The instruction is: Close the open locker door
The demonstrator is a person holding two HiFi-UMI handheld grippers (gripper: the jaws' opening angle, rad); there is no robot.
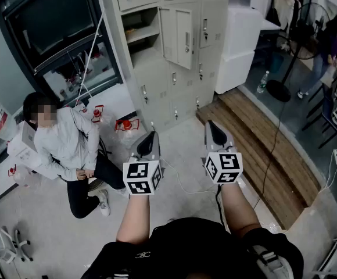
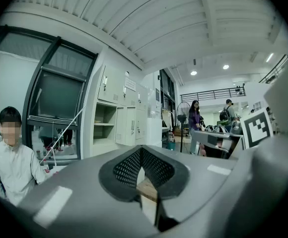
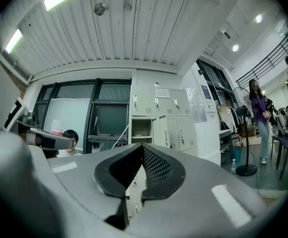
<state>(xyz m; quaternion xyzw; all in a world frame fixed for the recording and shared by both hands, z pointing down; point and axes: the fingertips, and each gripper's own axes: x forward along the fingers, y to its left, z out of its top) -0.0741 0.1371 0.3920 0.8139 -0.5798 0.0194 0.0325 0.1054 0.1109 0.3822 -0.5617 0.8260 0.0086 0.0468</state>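
The grey locker bank (image 1: pixel 174 68) stands ahead. One door (image 1: pixel 178 36) hangs open to the right of its shelved compartment (image 1: pixel 141 32). My left gripper (image 1: pixel 150 138) and right gripper (image 1: pixel 216 130) are held level side by side over the floor. They point at the lockers from a good way off and touch nothing. Both are shut with nothing between the jaws. The left gripper view shows the left gripper (image 2: pixel 141 150) with the open compartment (image 2: pixel 104 129) and door (image 2: pixel 132 127) beyond. The right gripper view shows the right gripper (image 3: pixel 143 147) below the same compartment (image 3: pixel 141 128) and door (image 3: pixel 160 131).
A person (image 1: pixel 70 150) sits on the floor at the left, close to my left gripper. A white cabinet (image 1: pixel 241 45) adjoins the lockers. A wooden platform (image 1: pixel 261 150), a standing fan (image 1: pixel 296 45) and a water bottle (image 1: pixel 262 81) lie right. Another person (image 1: pixel 330 42) stands far right.
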